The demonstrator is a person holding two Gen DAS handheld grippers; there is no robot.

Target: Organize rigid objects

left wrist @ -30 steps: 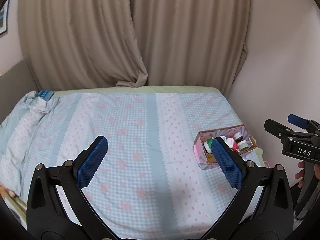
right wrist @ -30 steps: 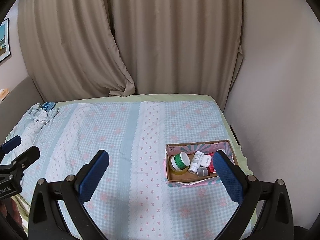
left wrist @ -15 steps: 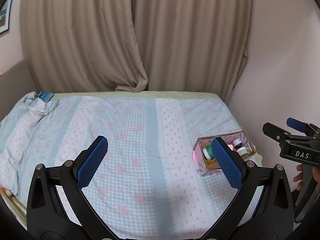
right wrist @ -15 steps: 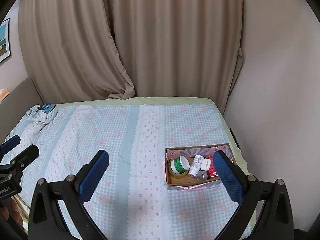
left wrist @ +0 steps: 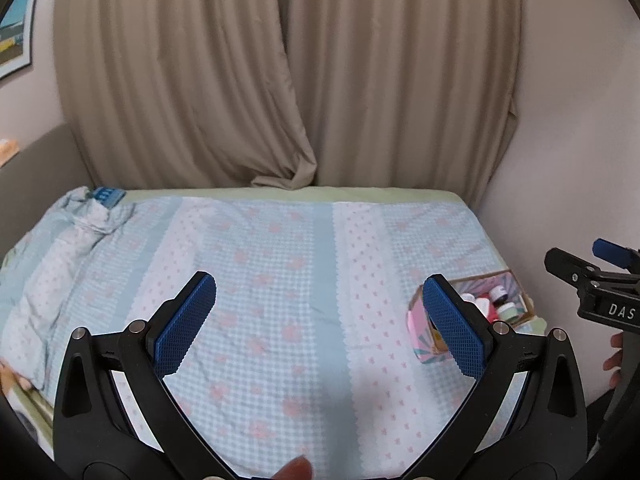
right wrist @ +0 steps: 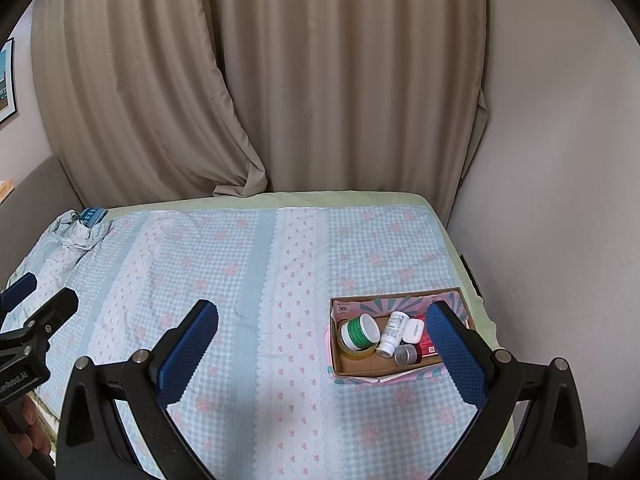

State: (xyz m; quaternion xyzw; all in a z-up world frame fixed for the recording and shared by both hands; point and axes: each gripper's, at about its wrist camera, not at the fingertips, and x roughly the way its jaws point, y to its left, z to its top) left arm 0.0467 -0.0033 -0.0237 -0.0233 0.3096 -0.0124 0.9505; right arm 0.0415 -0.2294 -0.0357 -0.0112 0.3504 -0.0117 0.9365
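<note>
Left gripper (left wrist: 320, 320) and right gripper (right wrist: 324, 344) hover side by side (both spread wide, empty).

- The bed (right wrist: 248, 264) lies bare across its middle and left under the checked cover, giving wide open room.
- A cardboard box (right wrist: 360, 368) sits near the bed's right edge, just beside the wall (right wrist: 560, 200).
- Inside, a green-lidded jar (right wrist: 358, 332), white bottle (right wrist: 394, 332) and small items crowd together, touching.
- Curtains (right wrist: 280, 80) close the far end.
- A bunched fold (right wrist: 76, 232) rises at the far left corner.
</note>
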